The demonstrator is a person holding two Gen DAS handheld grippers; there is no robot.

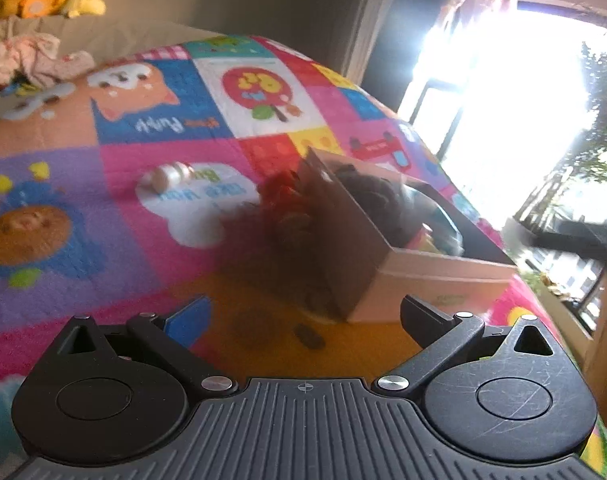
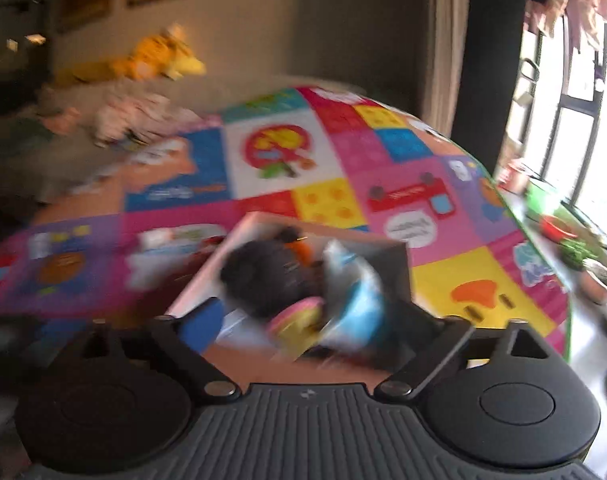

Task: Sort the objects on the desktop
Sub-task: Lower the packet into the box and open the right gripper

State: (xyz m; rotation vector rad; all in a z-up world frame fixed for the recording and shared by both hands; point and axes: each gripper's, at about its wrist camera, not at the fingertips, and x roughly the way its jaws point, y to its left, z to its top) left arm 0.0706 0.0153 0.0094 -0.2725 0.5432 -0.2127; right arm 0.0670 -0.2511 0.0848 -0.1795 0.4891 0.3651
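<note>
An open cardboard box (image 1: 435, 276) stands on the colourful play mat (image 1: 143, 208); in the right wrist view the box (image 2: 207, 276) holds a dark fuzzy item (image 2: 271, 276), a pink and yellow item (image 2: 299, 316) and a blue and white item (image 2: 359, 300). A small white bottle (image 1: 169, 176) lies on the mat left of the box. A blurred red and dark thing (image 1: 283, 208) sits against the box's left side. My left gripper (image 1: 307, 316) is open and empty, just in front of the box. My right gripper (image 2: 315, 320) is open above the box's near end; the view is motion-blurred.
A sofa with yellow plush toys (image 1: 47, 0) and crumpled clothes (image 1: 27, 60) lies beyond the mat. Bright windows (image 1: 503, 100) are at the right. A ledge with bowls and pots (image 2: 567, 240) runs along the mat's right edge. A small dark object (image 1: 309, 336) lies on the mat near my left gripper.
</note>
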